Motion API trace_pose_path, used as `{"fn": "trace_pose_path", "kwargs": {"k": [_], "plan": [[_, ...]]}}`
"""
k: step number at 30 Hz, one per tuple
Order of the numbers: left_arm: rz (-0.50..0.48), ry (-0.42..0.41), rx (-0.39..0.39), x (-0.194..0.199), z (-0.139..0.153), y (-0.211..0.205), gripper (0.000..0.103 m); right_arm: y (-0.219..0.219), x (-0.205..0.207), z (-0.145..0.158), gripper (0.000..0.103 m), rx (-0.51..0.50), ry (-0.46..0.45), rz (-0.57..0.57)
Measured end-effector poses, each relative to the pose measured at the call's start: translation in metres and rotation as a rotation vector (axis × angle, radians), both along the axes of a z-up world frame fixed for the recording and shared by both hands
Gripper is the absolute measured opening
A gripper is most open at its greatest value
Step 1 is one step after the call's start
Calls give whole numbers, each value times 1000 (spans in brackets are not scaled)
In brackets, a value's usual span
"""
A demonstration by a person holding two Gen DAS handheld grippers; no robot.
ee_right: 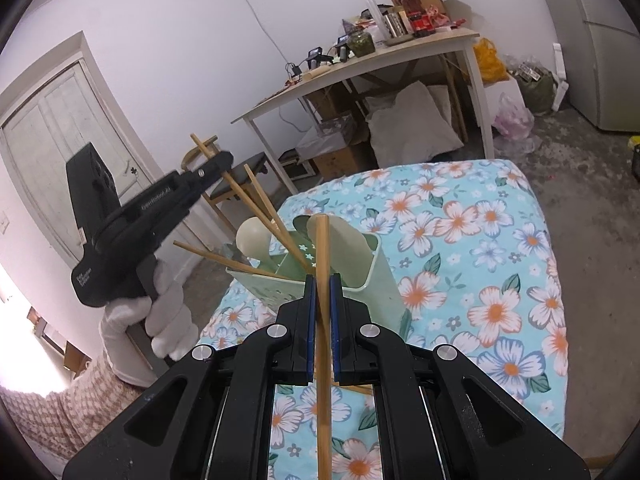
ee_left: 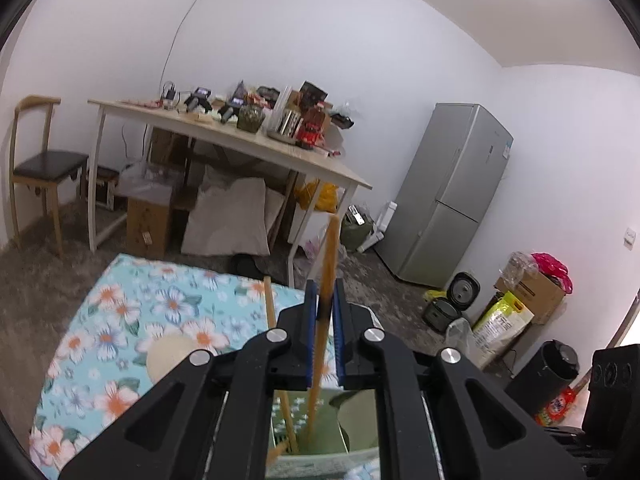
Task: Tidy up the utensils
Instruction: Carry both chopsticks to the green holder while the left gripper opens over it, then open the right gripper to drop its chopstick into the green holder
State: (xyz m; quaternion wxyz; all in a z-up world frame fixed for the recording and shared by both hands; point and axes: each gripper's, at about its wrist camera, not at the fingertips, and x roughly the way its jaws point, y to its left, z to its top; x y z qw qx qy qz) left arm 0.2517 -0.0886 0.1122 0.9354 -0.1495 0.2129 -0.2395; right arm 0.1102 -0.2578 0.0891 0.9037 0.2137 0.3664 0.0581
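Observation:
My right gripper [ee_right: 322, 280] is shut on a bamboo chopstick [ee_right: 322, 240] that stands nearly upright just in front of the pale green utensil holder [ee_right: 372, 276]. The holder has cream spoons [ee_right: 250, 236] and several chopsticks leaning in it. To the left, a white-gloved hand [ee_right: 168, 312] holds my left gripper [ee_right: 224, 158], which grips a slanted chopstick [ee_right: 236, 190] near its top. In the left wrist view that gripper [ee_left: 325, 292] is shut on the chopstick [ee_left: 331, 248], whose lower end reaches down into the holder [ee_left: 328, 432]. Another chopstick [ee_left: 271, 308] and a spoon [ee_left: 172, 356] show beside it.
The holder stands on a surface covered with a blue floral cloth [ee_right: 480, 240]. Behind are a cluttered wooden table [ee_left: 240, 140], a chair [ee_left: 40, 160], a grey fridge [ee_left: 452, 192], boxes and bags on the floor, and a white door [ee_right: 60, 120].

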Motion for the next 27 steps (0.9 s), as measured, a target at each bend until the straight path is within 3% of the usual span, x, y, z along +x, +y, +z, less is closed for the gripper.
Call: {"fn": "trace_pose_path", "kwargs": {"k": [7, 17, 27], "plan": [[6, -15, -12, -16, 4, 15, 29, 6, -4, 8, 5, -18, -14, 2], [23, -35, -10, -56, 13, 48, 43, 14, 6, 33, 5, -28, -75, 34], [41, 16, 81, -101, -20, 87, 50, 32, 56, 74, 5, -43, -221, 117]]}}
